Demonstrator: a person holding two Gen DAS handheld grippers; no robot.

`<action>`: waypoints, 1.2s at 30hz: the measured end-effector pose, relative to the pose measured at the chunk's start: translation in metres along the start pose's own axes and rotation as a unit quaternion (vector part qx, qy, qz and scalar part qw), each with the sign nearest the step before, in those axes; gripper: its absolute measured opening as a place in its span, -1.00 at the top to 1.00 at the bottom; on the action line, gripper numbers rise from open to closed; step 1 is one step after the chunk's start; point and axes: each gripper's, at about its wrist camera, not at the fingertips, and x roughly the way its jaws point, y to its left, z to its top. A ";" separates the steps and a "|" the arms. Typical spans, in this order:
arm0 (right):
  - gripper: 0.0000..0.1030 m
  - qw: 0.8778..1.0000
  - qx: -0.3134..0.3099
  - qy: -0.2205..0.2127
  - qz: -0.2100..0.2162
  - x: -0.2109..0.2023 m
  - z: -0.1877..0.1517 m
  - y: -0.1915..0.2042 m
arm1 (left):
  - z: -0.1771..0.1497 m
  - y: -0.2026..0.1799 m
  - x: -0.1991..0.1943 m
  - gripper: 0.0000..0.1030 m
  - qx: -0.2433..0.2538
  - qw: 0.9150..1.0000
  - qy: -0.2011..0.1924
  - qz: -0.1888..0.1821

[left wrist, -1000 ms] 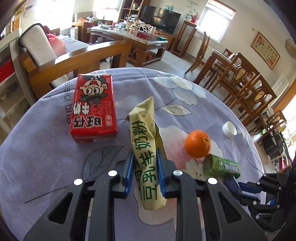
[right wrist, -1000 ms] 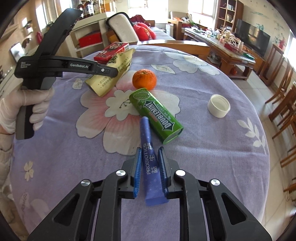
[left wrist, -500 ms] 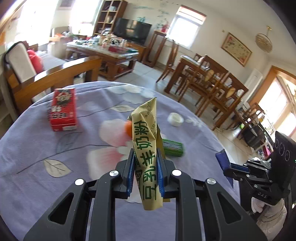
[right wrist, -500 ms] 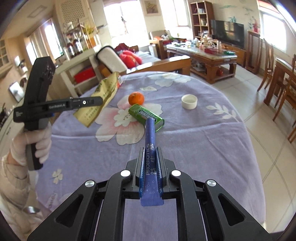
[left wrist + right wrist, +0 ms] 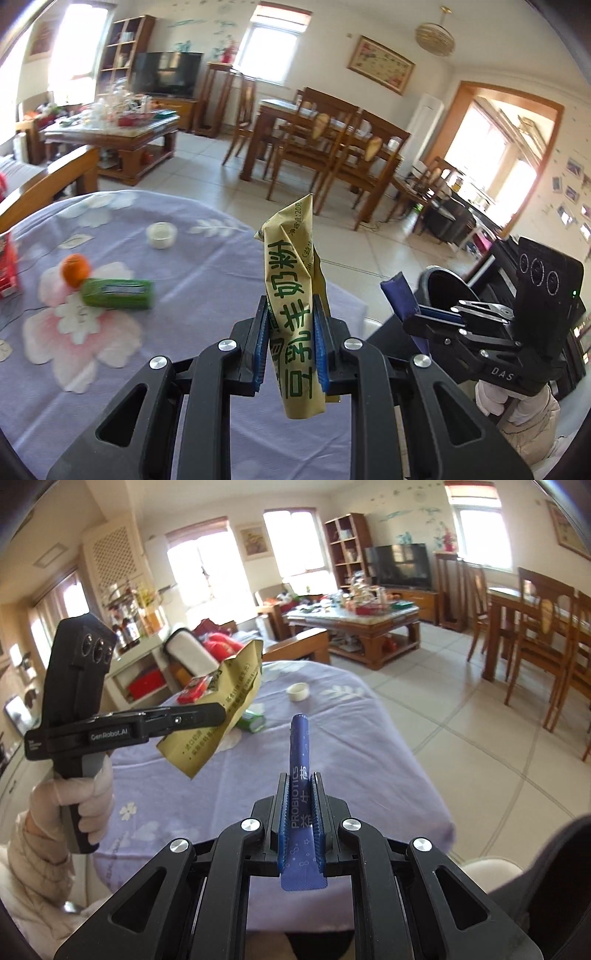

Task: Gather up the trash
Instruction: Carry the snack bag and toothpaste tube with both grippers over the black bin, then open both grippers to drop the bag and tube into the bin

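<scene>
Both your grippers carry trash above the worktop [image 5: 207, 266].
Your left gripper [image 5: 290, 332] jaws clench the yellow milk-powder sachet [image 5: 293, 295]; your right gripper [image 5: 300, 812] jaws clench the blue probiotics stick [image 5: 300, 760], near the black bin [image 5: 443, 288] at right.

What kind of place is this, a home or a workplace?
Most likely a family home, an open living and dining room. A television faces a cluttered wooden coffee table, a dining table with wooden chairs stands nearby, and the round table wears a flowered purple cloth.

Home: television [image 5: 167, 74], dining table [image 5: 295, 110]
</scene>
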 end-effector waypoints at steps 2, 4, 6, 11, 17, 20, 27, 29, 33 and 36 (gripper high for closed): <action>0.77 1.000 0.016 -0.010 -0.015 -0.020 -0.009 -0.017 | 0.000 -0.019 0.011 0.57 0.014 1.000 0.005 -0.015; 0.77 0.999 0.033 -0.019 -0.033 -0.040 -0.019 -0.036 | -0.001 -0.039 0.022 0.57 0.030 0.999 0.011 -0.029; 0.77 0.997 0.049 -0.026 -0.049 -0.058 -0.030 -0.053 | -0.003 -0.057 0.032 0.57 0.041 0.998 0.017 -0.043; 0.77 0.991 0.089 -0.044 -0.088 -0.103 -0.061 -0.095 | -0.011 -0.102 0.058 0.57 0.074 0.993 0.038 -0.081; 0.77 0.981 0.133 -0.052 -0.133 -0.146 -0.098 -0.144 | -0.019 -0.155 0.088 0.57 0.105 0.984 0.057 -0.129; 0.77 0.976 0.151 -0.051 -0.147 -0.160 -0.119 -0.164 | -0.024 -0.169 0.099 0.57 0.110 0.981 0.066 -0.144; 0.76 0.968 0.184 -0.046 -0.166 -0.176 -0.156 -0.202 | -0.044 -0.205 0.132 0.57 0.135 0.974 0.098 -0.155; 0.76 0.966 0.189 -0.045 -0.169 -0.176 -0.163 -0.207 | -0.049 -0.210 0.138 0.56 0.140 0.972 0.107 -0.156; 0.50 0.964 0.193 -0.040 -0.176 -0.180 -0.175 -0.217 | -0.057 -0.216 0.147 0.50 0.145 0.971 0.122 -0.146; -0.03 0.960 0.201 -0.052 -0.188 -0.185 -0.180 -0.213 | -0.059 -0.218 0.148 0.16 0.148 0.972 0.122 -0.134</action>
